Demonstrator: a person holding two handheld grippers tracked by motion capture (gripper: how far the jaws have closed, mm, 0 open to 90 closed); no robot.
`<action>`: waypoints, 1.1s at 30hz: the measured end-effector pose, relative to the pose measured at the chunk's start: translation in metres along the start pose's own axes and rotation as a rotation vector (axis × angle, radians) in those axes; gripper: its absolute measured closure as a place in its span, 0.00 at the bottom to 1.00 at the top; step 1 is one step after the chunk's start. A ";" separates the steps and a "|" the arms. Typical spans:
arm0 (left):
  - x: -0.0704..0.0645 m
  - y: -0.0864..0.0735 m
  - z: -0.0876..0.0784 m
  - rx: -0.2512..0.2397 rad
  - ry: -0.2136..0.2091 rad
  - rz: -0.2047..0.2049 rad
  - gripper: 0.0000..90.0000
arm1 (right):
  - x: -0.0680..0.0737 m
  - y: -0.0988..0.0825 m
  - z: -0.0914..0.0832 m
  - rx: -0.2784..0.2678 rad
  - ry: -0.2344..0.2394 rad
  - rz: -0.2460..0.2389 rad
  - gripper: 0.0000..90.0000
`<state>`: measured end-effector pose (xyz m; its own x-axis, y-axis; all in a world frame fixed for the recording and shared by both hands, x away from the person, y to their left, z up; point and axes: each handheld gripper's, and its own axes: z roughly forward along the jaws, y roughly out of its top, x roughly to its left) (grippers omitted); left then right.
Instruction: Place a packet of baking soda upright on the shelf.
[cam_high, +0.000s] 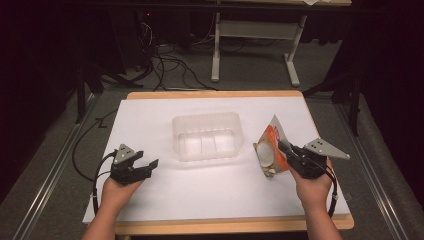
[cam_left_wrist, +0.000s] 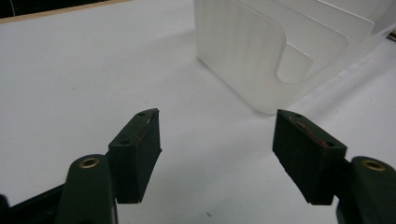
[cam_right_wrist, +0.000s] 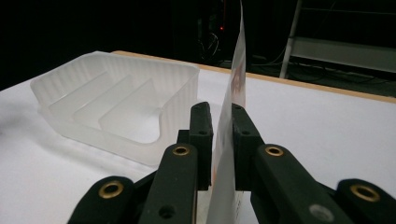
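The right gripper (cam_high: 283, 148) sits at the right side of the worktop (cam_high: 150, 120), its jaws drawn narrow on either side of an orange and white snack bag (cam_high: 271, 149). In the right gripper view the thin edge of that bag (cam_right_wrist: 229, 140) rises upright through the slim gap between the two black jaws; a sliver of space shows on the left side of the bag, so whether both pads press on it I cannot tell. From above, the bag stands tilted just right of the clear plastic bin (cam_high: 207, 136), close to its right wall but apart from it.

The left gripper (cam_high: 149, 167) rests low at the near left, held in a hand (cam_high: 119, 190), jaws spread wide with bare white surface between them. In its own view the bin (cam_left_wrist: 280, 51) lies ahead to the right, its inner dividers visible through the ribbed wall.

The bin sits near the middle of the white sheet covering the worktop. Beyond the far edge lie cables on the floor and a grey table frame.
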<state>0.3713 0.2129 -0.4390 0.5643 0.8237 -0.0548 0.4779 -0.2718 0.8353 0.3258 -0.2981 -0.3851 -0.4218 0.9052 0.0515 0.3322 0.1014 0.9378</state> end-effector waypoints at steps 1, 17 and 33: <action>0.000 0.000 0.000 0.001 0.000 0.001 0.36 | 0.000 -0.001 0.000 0.002 0.001 -0.002 0.89; 0.000 0.001 -0.001 -0.012 0.000 -0.002 0.36 | 0.005 -0.015 -0.012 0.003 0.002 -0.012 0.64; -0.001 0.003 -0.002 -0.024 -0.011 0.006 0.36 | 0.017 -0.029 -0.021 0.016 -0.022 -0.022 0.54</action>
<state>0.3708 0.2120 -0.4359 0.5743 0.8167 -0.0559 0.4587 -0.2645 0.8483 0.2910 -0.2941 -0.4043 -0.4104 0.9116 0.0234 0.3371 0.1278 0.9328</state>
